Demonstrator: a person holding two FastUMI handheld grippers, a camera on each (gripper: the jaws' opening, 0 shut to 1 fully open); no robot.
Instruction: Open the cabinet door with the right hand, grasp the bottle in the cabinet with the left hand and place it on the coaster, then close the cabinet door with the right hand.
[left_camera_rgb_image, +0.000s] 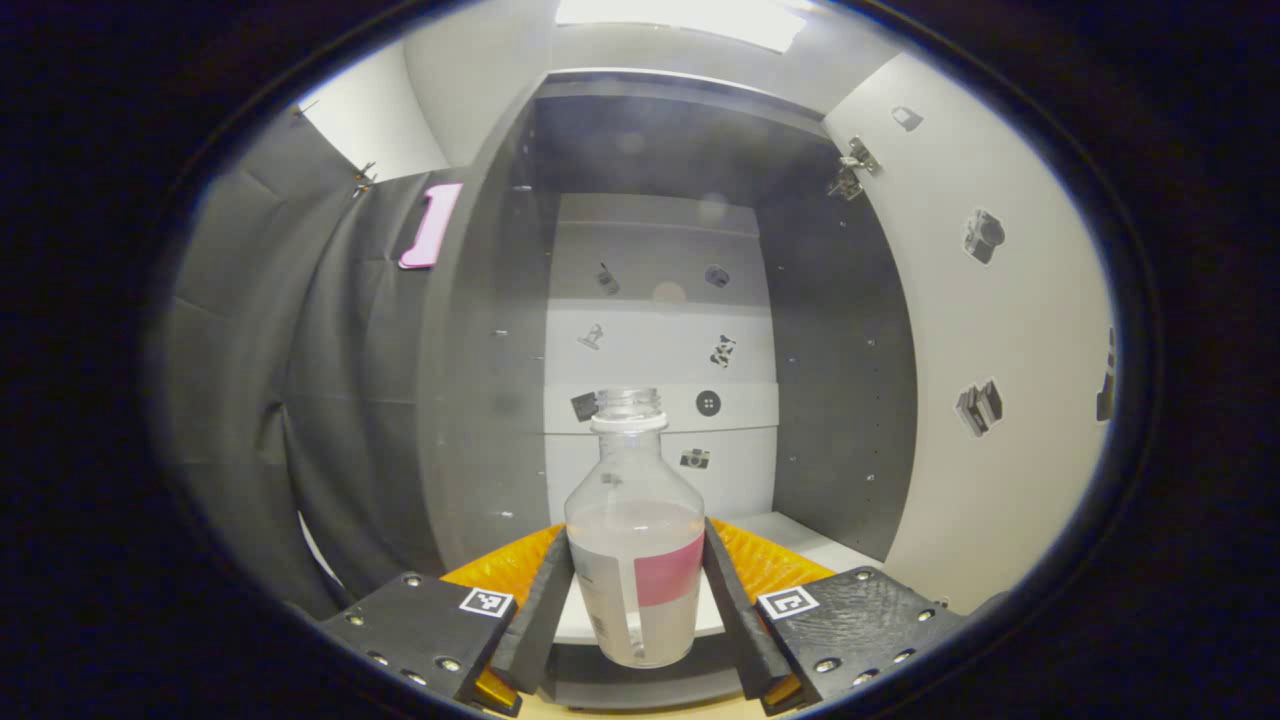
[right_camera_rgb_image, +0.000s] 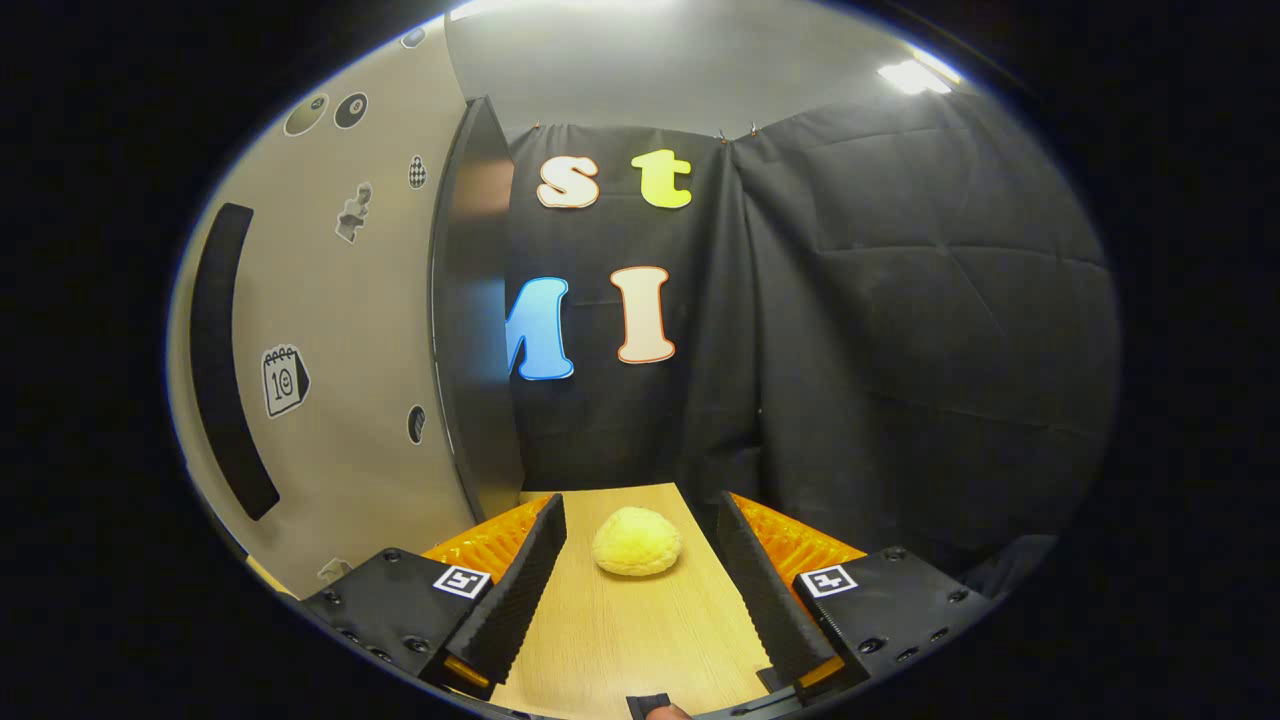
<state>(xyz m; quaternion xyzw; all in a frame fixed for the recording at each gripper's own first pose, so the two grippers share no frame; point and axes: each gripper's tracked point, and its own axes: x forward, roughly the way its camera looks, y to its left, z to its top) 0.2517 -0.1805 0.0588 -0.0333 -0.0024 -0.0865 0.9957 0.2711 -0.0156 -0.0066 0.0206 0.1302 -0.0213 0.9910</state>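
The left tongs clamp the bottle at the cabinet mouth; the right tongs stand spread, empty, over the surface. Door is open, bottle grasped; placing on the coaster and closing remain.

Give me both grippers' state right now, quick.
Left gripper: shut on the bottle, at the open cabinet.
Right gripper: open, holding nothing, above the wooden table.
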